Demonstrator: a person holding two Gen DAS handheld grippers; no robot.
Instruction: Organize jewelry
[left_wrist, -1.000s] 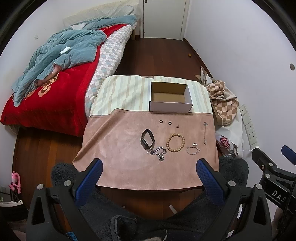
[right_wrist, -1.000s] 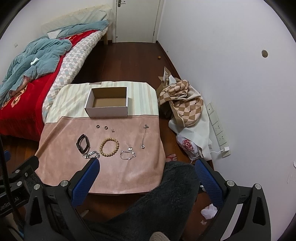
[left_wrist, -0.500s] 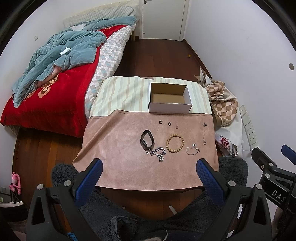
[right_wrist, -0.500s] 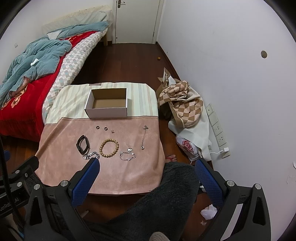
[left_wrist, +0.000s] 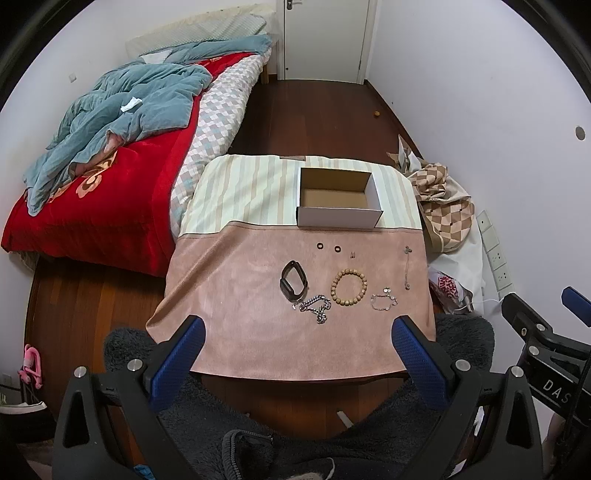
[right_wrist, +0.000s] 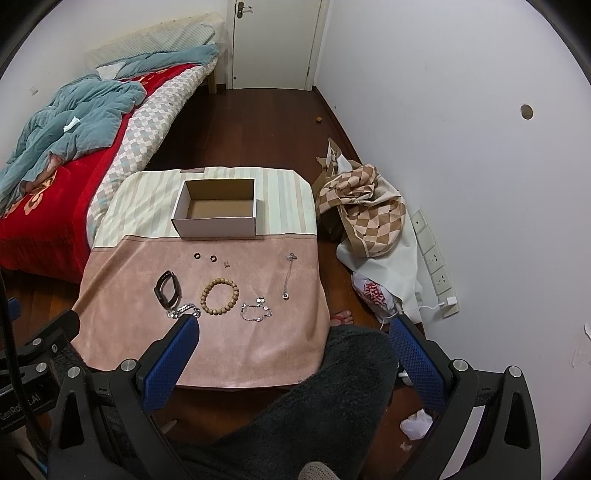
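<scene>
An open, empty cardboard box (left_wrist: 338, 201) (right_wrist: 218, 212) stands at the far side of a cloth-covered table (left_wrist: 236, 288). In front of it lie a black band (left_wrist: 293, 284), a silver chain (left_wrist: 316, 306), a wooden bead bracelet (left_wrist: 349, 287), a thin silver bracelet (left_wrist: 384, 302), a long pendant chain (left_wrist: 407, 267), two small dark rings (left_wrist: 328, 247) and a tiny earring (left_wrist: 352, 254). My left gripper (left_wrist: 297, 338) is open and empty, held high before the table's near edge. My right gripper (right_wrist: 293, 336) is open and empty, to its right.
A bed (left_wrist: 110, 177) with a red blanket and blue quilt stands left of the table. A checkered bag (right_wrist: 365, 210) and plastic bags lie by the right wall with sockets (right_wrist: 436, 266). Dark fuzzy fabric (right_wrist: 332, 387) is below the grippers. A closed door (left_wrist: 325, 37) is at the far end.
Both grippers have drifted slightly; the table and jewelry sit a touch lower in view. Nothing was picked up or moved.
</scene>
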